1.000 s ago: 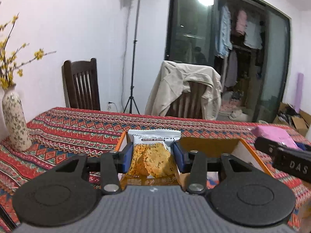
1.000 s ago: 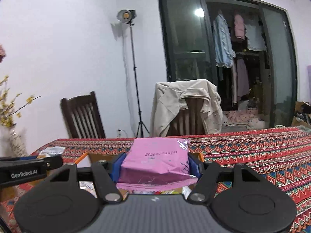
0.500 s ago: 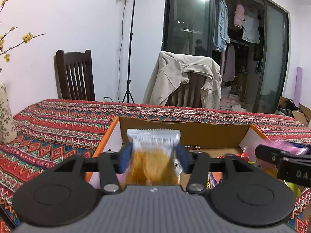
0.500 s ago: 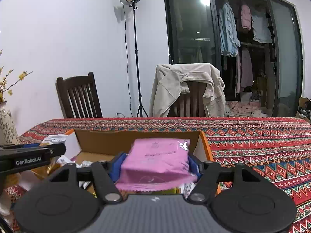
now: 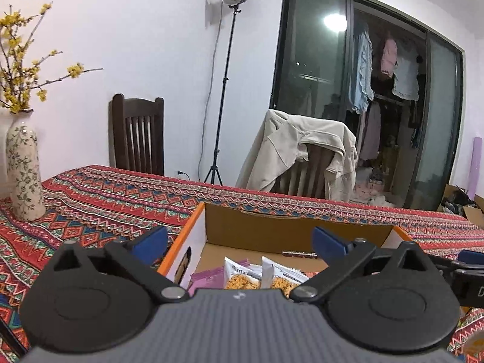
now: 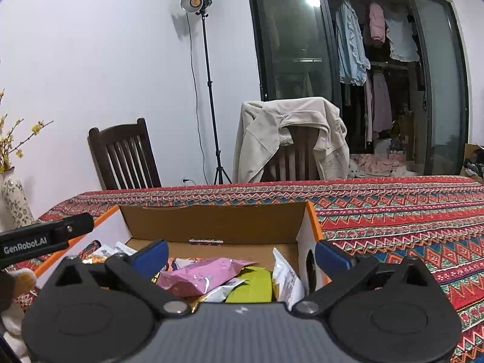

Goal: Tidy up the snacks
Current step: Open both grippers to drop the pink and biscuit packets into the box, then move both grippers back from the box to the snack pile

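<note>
Table (image 5: 99, 208) under a red woven cloth with zigzag bands fills the lower half of both views. On it, centre frame, an open brown cardboard box with orange outer edges (image 5: 272, 227); its back wall runs across mid-frame in both views.

Box contents, left wrist view: two white-topped packets of golden crackers (image 5: 242, 276) side by side at lower centre, a purple wrapper (image 5: 207, 276) just left of them, a small dark red bar (image 5: 298, 253) against the back wall.

Box contents, right wrist view: a pink foil packet (image 6: 205, 275) on top of the pile at lower centre, a lime-green packet (image 6: 251, 284) right of it, a white packet (image 6: 286, 275) upright by the right wall. Same dark red bar shows at the back wall.

Left gripper (image 5: 239, 242): jaws opening, wide apart, nothing clamped; cracker packets lie below in the box. Right gripper (image 6: 240, 254): jaws opening, wide apart, nothing clamped; pink packet lies below in the box.

Left view only: full flowered ceramic vase with yellow blossom twigs (image 5: 24, 169), left edge; right view crops it.
</note>
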Demonstrator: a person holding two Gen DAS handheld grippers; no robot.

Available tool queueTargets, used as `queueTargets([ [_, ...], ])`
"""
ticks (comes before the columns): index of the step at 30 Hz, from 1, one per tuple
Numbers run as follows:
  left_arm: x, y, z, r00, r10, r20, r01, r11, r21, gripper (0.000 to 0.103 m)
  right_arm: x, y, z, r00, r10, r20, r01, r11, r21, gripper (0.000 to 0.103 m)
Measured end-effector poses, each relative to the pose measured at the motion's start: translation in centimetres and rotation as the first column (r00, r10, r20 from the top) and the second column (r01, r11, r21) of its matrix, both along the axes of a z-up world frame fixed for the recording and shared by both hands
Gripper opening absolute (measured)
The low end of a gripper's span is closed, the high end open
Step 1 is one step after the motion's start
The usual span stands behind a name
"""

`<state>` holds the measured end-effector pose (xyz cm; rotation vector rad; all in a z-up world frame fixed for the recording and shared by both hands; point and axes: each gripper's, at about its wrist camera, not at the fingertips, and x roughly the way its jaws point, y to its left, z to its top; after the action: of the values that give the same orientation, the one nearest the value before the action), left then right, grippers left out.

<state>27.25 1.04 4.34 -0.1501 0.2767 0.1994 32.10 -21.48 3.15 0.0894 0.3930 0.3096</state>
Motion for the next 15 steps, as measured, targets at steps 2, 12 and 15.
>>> queueTargets([
  [2, -0.6, 0.0, 0.4, 1.000, 0.021, 0.004, -0.021, 1.000, 0.000, 0.103, -0.4, -0.3, 0.4, 1.000, -0.005, 0.005, 0.005, 1.000, 0.006, 0.103],
  [12, -5.3, 1.1, 1.3, 0.998, 0.056, -0.030, -0.056, 0.998, -0.010, 0.103, -3.3, -0.6, 2.7, 0.998, 0.070, -0.003, -0.070, 0.997, 0.019, 0.103],
  [15, -6.9, 1.7, 1.1, 0.997, 0.060, -0.044, -0.061, 0.998, -0.009, 0.103, -4.8, -0.5, 2.8, 0.996, 0.092, -0.006, -0.092, 0.996, -0.008, 0.103],
])
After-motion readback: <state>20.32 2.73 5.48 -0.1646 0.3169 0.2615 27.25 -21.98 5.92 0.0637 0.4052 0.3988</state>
